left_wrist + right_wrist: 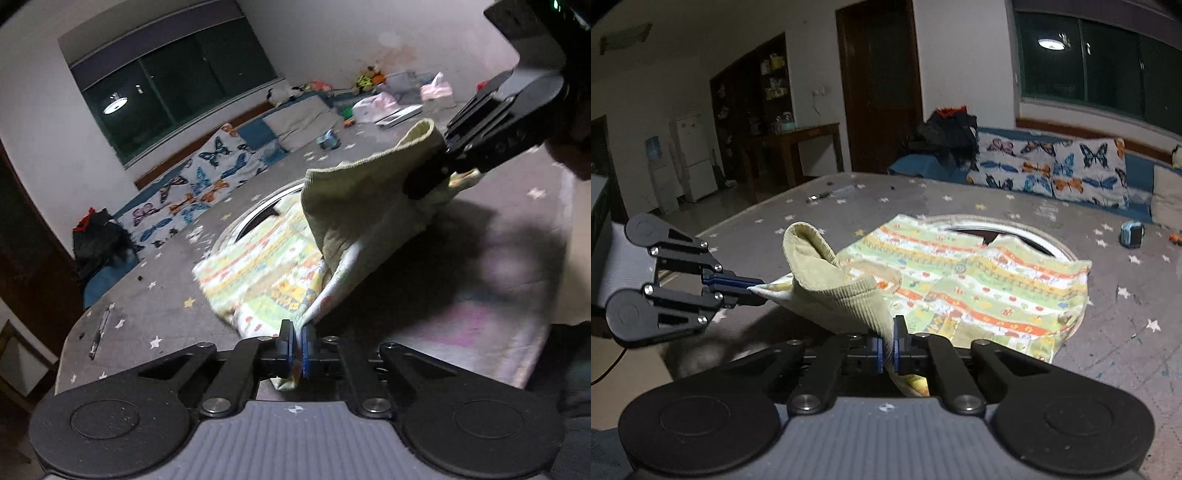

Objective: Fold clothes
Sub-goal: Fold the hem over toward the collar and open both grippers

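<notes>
Nearest you, your left gripper (298,345) has its jaws pinched down on a corner of the patterned garment (258,269), the cloth squeezed flat between the blue pads with hardly any gap. Your right gripper (885,349) is likewise closed, on the garment's ribbed, pale green waistband edge, which rises out of the jaws and folds over to the left. Between the two grips the near edge is lifted off the grey star-print bed cover (1108,332), the band hanging slack, not taut. The left gripper comes in roughly level from the side, and the right one is held higher and angled down toward the bed. Beyond the jaws the rest of the garment lies spread and rumpled on the cover, partly over a round hoop-like thing (1015,229). By my reading, the fold is only starting: the edge is picked up but nothing is doubled over yet, and carrying it across and smoothing remain.
</notes>
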`<act>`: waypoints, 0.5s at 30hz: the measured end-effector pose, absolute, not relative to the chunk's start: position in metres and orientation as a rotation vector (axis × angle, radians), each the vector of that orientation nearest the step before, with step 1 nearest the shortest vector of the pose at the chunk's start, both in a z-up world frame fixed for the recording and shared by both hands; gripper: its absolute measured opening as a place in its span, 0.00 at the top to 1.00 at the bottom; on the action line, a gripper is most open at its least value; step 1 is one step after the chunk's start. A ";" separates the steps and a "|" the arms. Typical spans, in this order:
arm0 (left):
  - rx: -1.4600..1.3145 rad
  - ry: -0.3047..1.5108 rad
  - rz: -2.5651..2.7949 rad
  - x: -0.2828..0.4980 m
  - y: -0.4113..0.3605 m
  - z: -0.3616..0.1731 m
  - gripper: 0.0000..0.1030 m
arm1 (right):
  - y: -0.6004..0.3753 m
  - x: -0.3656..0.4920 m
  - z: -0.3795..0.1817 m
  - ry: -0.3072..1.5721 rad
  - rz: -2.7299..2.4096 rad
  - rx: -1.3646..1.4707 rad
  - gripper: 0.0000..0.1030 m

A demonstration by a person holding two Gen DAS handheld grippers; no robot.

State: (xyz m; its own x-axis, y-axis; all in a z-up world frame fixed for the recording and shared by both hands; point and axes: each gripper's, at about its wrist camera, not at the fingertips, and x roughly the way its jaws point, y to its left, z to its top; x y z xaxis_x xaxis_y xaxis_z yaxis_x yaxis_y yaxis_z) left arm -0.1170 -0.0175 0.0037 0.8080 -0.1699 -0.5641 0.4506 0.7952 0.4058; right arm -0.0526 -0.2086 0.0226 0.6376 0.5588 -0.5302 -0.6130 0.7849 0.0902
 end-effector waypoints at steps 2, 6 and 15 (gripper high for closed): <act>0.554 0.538 -0.390 -0.131 -0.016 0.014 0.96 | -0.214 -0.064 0.030 0.559 0.684 -0.106 0.96; 0.524 0.565 -0.487 -0.168 -0.013 0.034 0.95 | -0.230 -0.096 0.045 0.584 0.734 -0.090 0.96; 0.397 0.589 -0.483 -0.139 -0.003 0.058 0.95 | -0.236 -0.104 0.071 0.607 0.769 -0.101 0.96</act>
